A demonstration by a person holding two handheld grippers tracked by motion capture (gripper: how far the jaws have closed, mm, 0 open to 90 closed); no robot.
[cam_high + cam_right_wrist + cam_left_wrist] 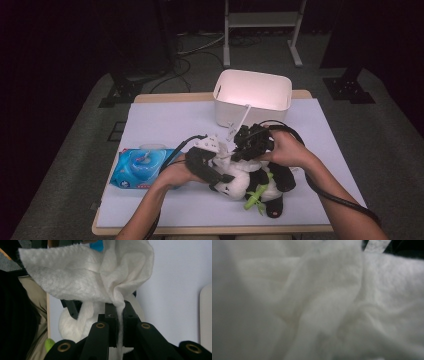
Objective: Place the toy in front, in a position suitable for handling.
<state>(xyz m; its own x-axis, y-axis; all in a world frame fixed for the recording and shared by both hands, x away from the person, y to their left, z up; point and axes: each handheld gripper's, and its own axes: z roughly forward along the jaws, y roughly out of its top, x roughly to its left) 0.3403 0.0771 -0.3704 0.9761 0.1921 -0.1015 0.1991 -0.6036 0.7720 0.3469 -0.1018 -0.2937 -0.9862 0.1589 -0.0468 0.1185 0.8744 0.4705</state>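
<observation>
White wipe (100,277) pinched in right gripper's (119,325) closed jaws above panda toy (250,182); left gripper's (212,165) jaw state unclear.

Left tool (220,167) pressed against a plush panda (250,184) lying on the desk (170,125), right tool (245,142) just above it with white tissue (216,146) between the two, blue wipes pack (140,168) at left, white bin (252,97) behind

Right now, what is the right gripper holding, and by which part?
The right gripper is shut on a white wipe, pinching a gathered, twisted edge at the bottom of the sheet; the rest fans out above the jaws, over the panda plush.
</observation>
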